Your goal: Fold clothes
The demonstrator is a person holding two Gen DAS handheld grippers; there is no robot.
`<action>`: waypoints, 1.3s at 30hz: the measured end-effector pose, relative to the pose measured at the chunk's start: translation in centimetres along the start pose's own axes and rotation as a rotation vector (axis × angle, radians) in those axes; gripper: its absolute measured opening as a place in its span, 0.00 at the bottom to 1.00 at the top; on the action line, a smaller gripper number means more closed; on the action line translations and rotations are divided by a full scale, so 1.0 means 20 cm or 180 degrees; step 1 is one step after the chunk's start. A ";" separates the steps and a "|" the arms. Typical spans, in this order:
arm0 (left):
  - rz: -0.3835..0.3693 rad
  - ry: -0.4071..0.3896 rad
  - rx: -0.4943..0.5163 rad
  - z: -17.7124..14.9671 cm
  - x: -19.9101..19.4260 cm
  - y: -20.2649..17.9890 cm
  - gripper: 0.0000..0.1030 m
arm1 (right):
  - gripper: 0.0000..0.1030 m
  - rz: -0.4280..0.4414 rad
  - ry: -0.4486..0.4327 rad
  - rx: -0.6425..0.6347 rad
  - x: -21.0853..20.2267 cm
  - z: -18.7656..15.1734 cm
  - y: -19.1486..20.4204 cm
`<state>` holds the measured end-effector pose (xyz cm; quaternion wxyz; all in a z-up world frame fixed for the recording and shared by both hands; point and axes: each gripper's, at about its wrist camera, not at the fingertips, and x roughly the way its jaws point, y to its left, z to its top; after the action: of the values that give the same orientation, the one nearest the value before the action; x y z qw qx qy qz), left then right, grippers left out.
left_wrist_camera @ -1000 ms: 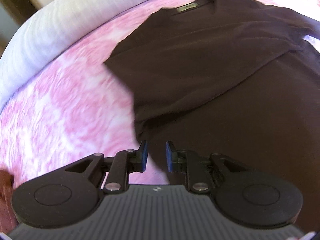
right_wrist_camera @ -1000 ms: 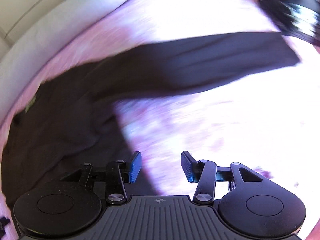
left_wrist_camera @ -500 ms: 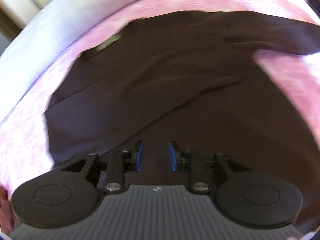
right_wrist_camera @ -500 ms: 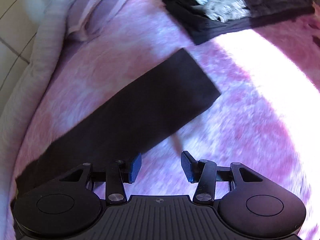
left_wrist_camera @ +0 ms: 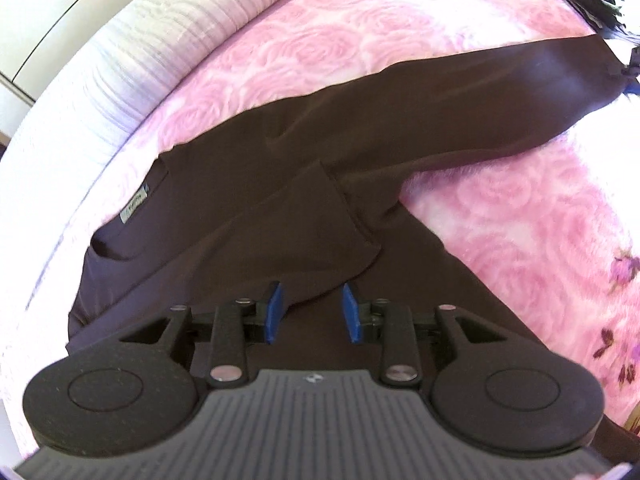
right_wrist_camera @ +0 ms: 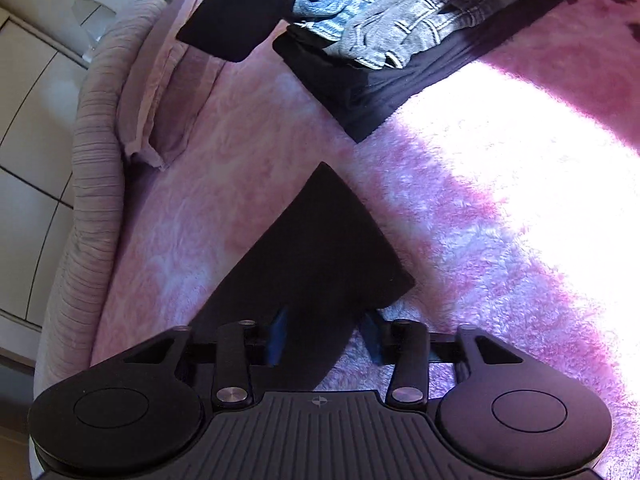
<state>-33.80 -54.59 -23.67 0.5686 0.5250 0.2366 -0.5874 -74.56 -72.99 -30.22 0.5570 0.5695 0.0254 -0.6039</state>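
A dark brown long-sleeved top (left_wrist_camera: 320,184) lies flat on the pink bed, neck label to the left. One sleeve is folded across its body; the other stretches out to the far right. My left gripper (left_wrist_camera: 311,312) is open just over the folded sleeve's cuff, holding nothing. My right gripper (right_wrist_camera: 326,340) is open, its jaws on either side of the outstretched sleeve's end (right_wrist_camera: 320,248), which lies flat on the cover. A bit of the right gripper (left_wrist_camera: 632,70) shows at the sleeve end in the left wrist view.
A pink rose-patterned bed cover (left_wrist_camera: 500,200) lies under everything. A stack of folded clothes, denim on top (right_wrist_camera: 400,28), sits beyond the sleeve end, with a dark folded piece (right_wrist_camera: 236,20) beside it. A ribbed pale pillow (left_wrist_camera: 180,32) and cushions (right_wrist_camera: 160,92) line the far edge.
My left gripper has moved right from the top's left edge to over its body and opened wider. My right gripper has slid along the sleeve to its cuff end, still open.
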 end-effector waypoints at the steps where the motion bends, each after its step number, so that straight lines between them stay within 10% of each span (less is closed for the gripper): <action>1: -0.0003 -0.0006 -0.0010 0.00 -0.01 0.00 0.28 | 0.06 -0.0020 0.0017 -0.0063 -0.01 0.01 0.02; 6: -0.0054 -0.0049 -0.0094 -0.07 -0.02 0.01 0.28 | 0.04 -0.0086 0.0022 -0.0765 -0.09 0.05 0.25; 12: -0.0078 -0.0142 -0.0297 -0.28 -0.06 0.14 0.28 | 0.04 0.0521 -0.0139 -0.2085 -0.21 -0.26 0.97; 23: 0.0364 0.0082 -0.1084 -1.13 -0.21 0.85 0.30 | 0.04 0.2196 0.0138 -0.3778 -0.21 -1.87 2.18; 29: 0.0483 0.0267 -0.1463 -1.48 -0.19 1.16 0.30 | 0.16 0.2195 0.1335 -0.4723 0.05 -2.77 2.24; 39: 0.0014 -0.0105 -0.1724 -1.35 0.14 1.44 0.31 | 0.38 0.1305 0.1405 -0.4675 0.03 -2.47 1.85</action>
<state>2.63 -39.07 -25.98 0.6933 0.3446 0.3747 -0.5100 -15.91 -54.48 -25.61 0.8724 0.1563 0.4217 -0.1913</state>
